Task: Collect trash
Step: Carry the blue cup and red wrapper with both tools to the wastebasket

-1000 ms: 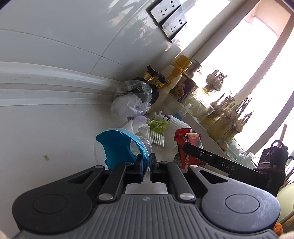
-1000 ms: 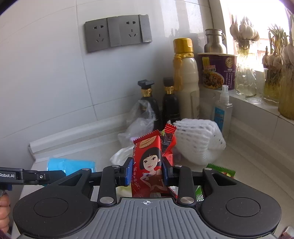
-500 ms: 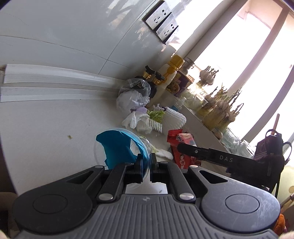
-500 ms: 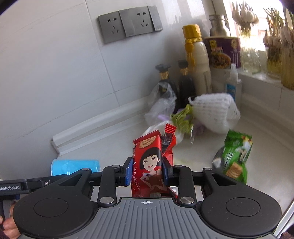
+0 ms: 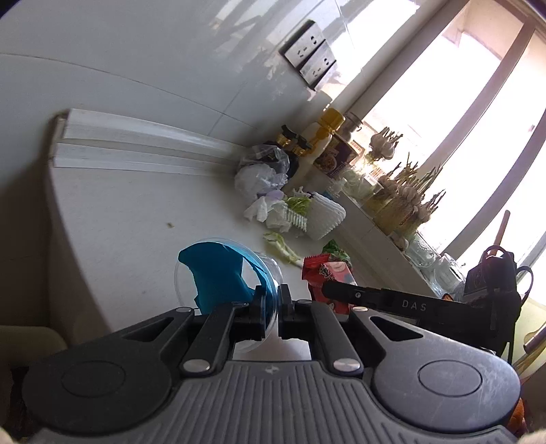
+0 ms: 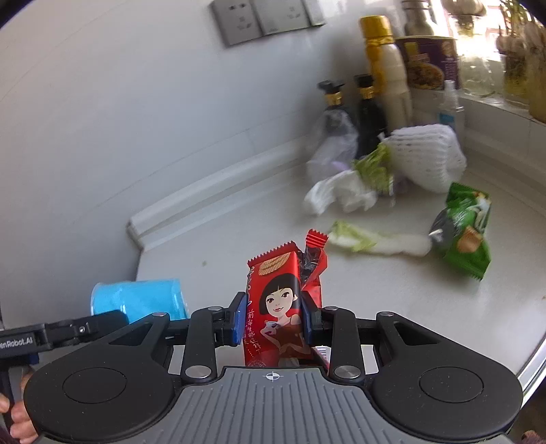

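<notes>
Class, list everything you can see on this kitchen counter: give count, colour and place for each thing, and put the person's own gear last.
Snack wrapper: one, red, held upright in right gripper.
Plastic cup: one, clear with blue lining, held in left gripper.
Green snack bag: one, right on counter.
Cabbage leaf: one, pale green, mid-counter.
Foam net: one, white, near bottles.
Crumpled tissue: white, beside net.
Dark bottles: two, by wall.
Cream bottle: one, gold cap.
Wall sockets: grey.
Left gripper: shut on cup.
Right gripper: shut on wrapper.
</notes>
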Demonstrator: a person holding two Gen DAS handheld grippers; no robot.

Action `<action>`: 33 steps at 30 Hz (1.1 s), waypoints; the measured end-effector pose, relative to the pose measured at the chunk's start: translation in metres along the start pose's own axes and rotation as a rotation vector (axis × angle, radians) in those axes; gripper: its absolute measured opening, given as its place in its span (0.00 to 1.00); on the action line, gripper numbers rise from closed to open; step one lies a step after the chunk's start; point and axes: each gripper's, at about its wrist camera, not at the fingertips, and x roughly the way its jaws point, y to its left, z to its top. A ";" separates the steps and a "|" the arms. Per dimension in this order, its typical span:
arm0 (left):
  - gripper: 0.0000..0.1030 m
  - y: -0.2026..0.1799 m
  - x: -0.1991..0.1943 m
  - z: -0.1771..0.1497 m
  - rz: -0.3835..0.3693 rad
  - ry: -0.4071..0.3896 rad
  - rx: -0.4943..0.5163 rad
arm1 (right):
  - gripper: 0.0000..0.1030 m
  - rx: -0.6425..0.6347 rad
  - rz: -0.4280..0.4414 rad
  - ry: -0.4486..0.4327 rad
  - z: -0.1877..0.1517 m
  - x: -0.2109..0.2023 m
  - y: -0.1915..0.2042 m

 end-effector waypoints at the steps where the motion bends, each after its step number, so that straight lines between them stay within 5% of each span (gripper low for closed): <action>1: 0.05 0.001 -0.004 -0.002 0.005 -0.005 0.002 | 0.29 -0.005 0.006 0.006 -0.002 0.000 0.004; 20: 0.05 0.055 -0.084 -0.036 0.073 -0.041 -0.104 | 0.29 -0.186 0.175 0.125 -0.054 0.012 0.119; 33: 0.05 0.102 -0.118 -0.073 0.129 -0.057 -0.218 | 0.29 -0.298 0.209 0.181 -0.096 0.025 0.176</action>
